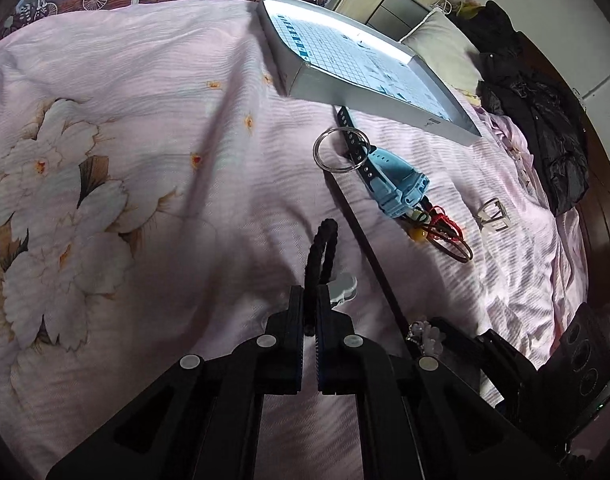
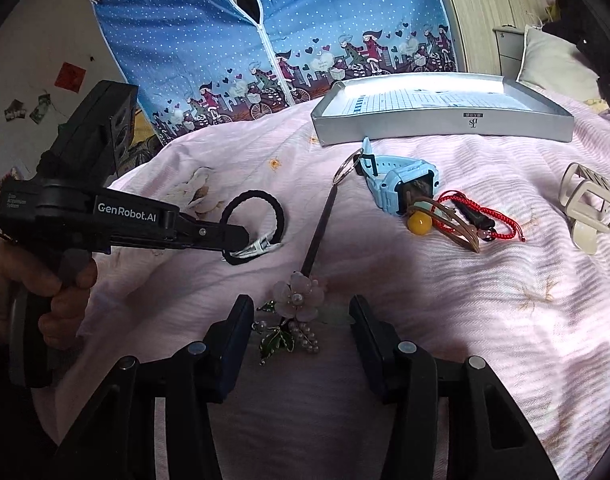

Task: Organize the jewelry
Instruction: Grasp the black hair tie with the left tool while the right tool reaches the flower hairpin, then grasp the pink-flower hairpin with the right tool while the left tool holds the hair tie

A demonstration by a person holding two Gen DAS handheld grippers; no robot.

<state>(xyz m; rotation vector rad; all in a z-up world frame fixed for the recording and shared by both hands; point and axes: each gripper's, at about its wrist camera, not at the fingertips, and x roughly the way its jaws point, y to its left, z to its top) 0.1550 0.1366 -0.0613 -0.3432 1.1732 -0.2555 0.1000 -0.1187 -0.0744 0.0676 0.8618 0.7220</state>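
Observation:
My left gripper (image 1: 311, 292) is shut on a black hair tie (image 1: 324, 240) with a white charm, low over the pink bedspread; the right wrist view shows the same left gripper (image 2: 241, 242) and hair tie (image 2: 253, 211) from the side. My right gripper (image 2: 301, 312) is open, and its jaws straddle the pink flower head of a hair stick (image 2: 297, 300) that lies on the bed. A light blue watch (image 2: 405, 184), a clear ring (image 2: 345, 168), a red cord bracelet (image 2: 485, 216) and an amber bead (image 2: 420, 222) lie beyond. The shallow grey box (image 2: 425, 130) sits behind them.
A beige buckle (image 2: 589, 204) lies at the right of the bedspread. A hand (image 2: 65, 292) holds the left gripper's handle. Black clothing (image 1: 545, 128) is piled at the bed's far side. A blue patterned wardrobe cover (image 2: 305, 40) stands behind the bed.

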